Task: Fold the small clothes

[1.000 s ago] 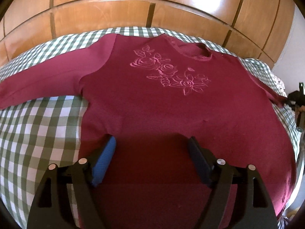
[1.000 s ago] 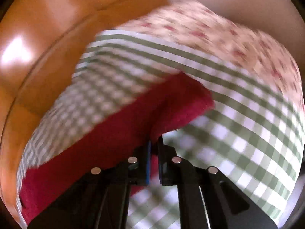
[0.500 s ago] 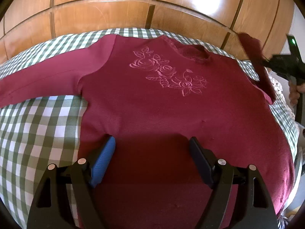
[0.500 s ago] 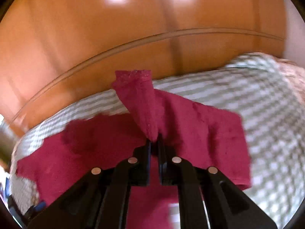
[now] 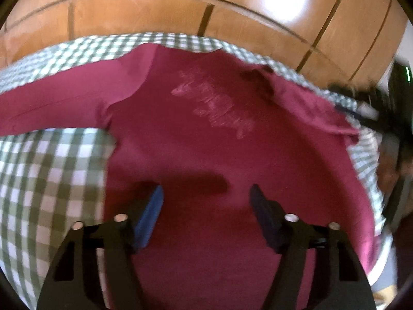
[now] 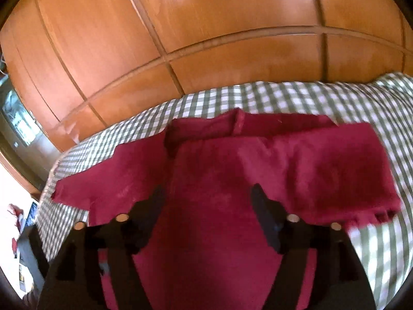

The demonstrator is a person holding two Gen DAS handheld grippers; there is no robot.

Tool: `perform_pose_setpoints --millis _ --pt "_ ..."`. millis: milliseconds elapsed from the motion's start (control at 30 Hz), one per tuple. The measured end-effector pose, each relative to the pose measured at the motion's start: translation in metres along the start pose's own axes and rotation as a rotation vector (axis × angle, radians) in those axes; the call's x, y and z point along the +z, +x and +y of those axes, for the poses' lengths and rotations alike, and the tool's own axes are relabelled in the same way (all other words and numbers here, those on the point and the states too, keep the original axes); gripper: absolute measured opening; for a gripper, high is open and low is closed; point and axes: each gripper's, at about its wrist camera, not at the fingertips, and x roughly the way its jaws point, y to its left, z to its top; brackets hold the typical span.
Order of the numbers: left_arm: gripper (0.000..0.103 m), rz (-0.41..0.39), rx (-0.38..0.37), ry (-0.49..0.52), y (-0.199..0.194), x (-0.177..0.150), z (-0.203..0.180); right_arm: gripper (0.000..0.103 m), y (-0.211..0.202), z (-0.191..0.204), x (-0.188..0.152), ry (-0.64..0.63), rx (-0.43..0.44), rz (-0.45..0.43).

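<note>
A dark red long-sleeved top (image 5: pixel 196 139) with a pale rose embroidery (image 5: pixel 214 106) lies flat, front up, on a green-and-white checked cloth (image 5: pixel 44 178). Its left sleeve (image 5: pixel 59 103) stretches out to the left. My left gripper (image 5: pixel 206 199) is open and empty, just above the lower body of the top. In the right wrist view the same top (image 6: pixel 214 180) has its right sleeve (image 6: pixel 333 170) folded across the shoulder. My right gripper (image 6: pixel 207 196) is open and empty over the top. It also shows blurred at the right edge of the left wrist view (image 5: pixel 371 103).
A wooden panelled wardrobe (image 6: pixel 206 41) stands right behind the far edge of the checked surface. A flowered cloth (image 5: pixel 371 139) shows at the right edge. Room clutter (image 6: pixel 18 222) lies beyond the left edge in the right wrist view.
My right gripper carried the right sleeve up and over the top, then opened and let it go; the sleeve now lies folded on the shoulder. My left gripper shifted slightly and stayed open.
</note>
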Motion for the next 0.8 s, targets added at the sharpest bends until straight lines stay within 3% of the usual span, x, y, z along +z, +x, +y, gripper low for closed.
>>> perform_pose_setpoints --millis 233,333,433,533,567,600,800 --pt "0.059 0.002 -0.200 -0.064 0.021 0.063 -0.034 0.082 -0.055 -0.049 -0.052 0.074 -0.037 0.010" --pt "0.059 0.045 -0.222 -0.090 0.056 0.089 -0.053 0.086 -0.077 -0.076 -0.063 0.154 -0.052 -0.028" --pt "0.036 0.111 -0.232 -0.110 0.089 0.105 -0.066 0.087 -0.089 -0.102 -0.070 0.230 -0.064 -0.044" --pt "0.033 0.173 -0.263 -0.161 0.120 0.118 -0.078 0.088 -0.093 -0.120 -0.072 0.268 -0.082 -0.048" --pt "0.016 0.178 -0.250 -0.156 0.126 0.122 -0.084 0.088 -0.094 -0.124 -0.072 0.277 -0.086 -0.049" --pt "0.006 0.168 -0.232 -0.143 0.126 0.126 -0.087 0.088 -0.094 -0.129 -0.072 0.291 -0.093 -0.054" --pt "0.006 -0.020 -0.240 -0.117 0.063 0.143 -0.074 0.088 -0.109 -0.140 -0.070 0.355 -0.061 -0.125"
